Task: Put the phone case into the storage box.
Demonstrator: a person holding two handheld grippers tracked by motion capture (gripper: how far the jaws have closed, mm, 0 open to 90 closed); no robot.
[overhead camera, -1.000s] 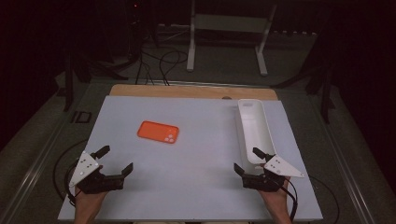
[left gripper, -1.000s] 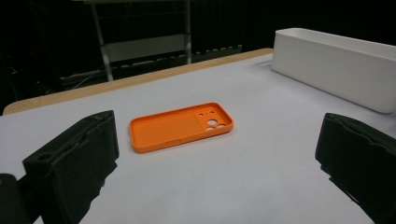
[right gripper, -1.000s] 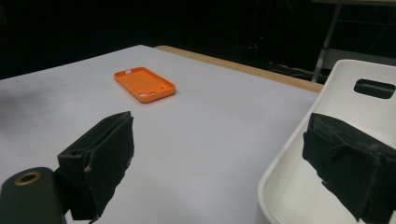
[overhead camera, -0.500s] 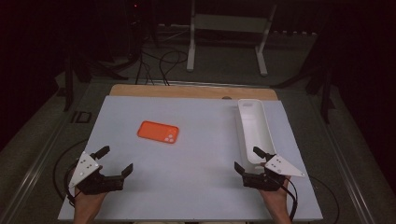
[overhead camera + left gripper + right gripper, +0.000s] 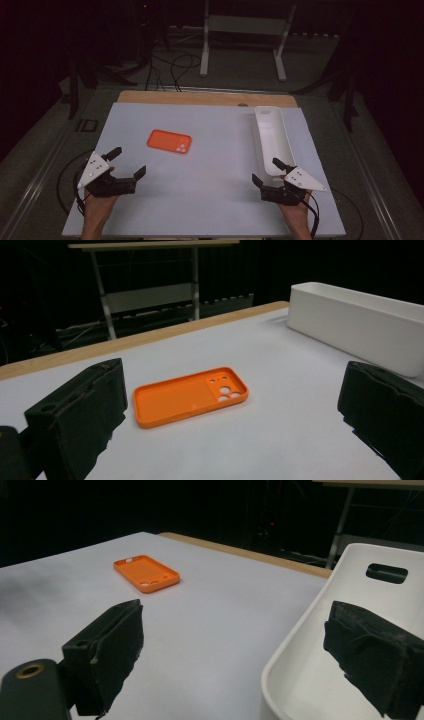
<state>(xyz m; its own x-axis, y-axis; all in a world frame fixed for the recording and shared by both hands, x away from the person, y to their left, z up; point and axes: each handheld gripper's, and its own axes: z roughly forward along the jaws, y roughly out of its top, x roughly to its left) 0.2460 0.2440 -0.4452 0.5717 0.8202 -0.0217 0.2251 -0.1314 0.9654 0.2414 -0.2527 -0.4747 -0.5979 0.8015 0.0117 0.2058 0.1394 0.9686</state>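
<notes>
An orange phone case (image 5: 169, 141) lies flat, hollow side up, on the pale table sheet (image 5: 215, 150), left of centre. It appears ahead of the left gripper's jaws (image 5: 191, 397) and far off in the right gripper view (image 5: 146, 573). My left gripper (image 5: 128, 162) rests open near the front left, nothing between its jaws. My right gripper (image 5: 270, 172) stands open at the front right, one jaw over the near end of the long white tray (image 5: 272, 137), (image 5: 320, 645).
The white tray (image 5: 350, 322) runs along the right side of the sheet, with a handle slot at its far end. A wooden strip (image 5: 205, 97) edges the table's back. A metal stand (image 5: 245, 30) and cables sit on the floor beyond.
</notes>
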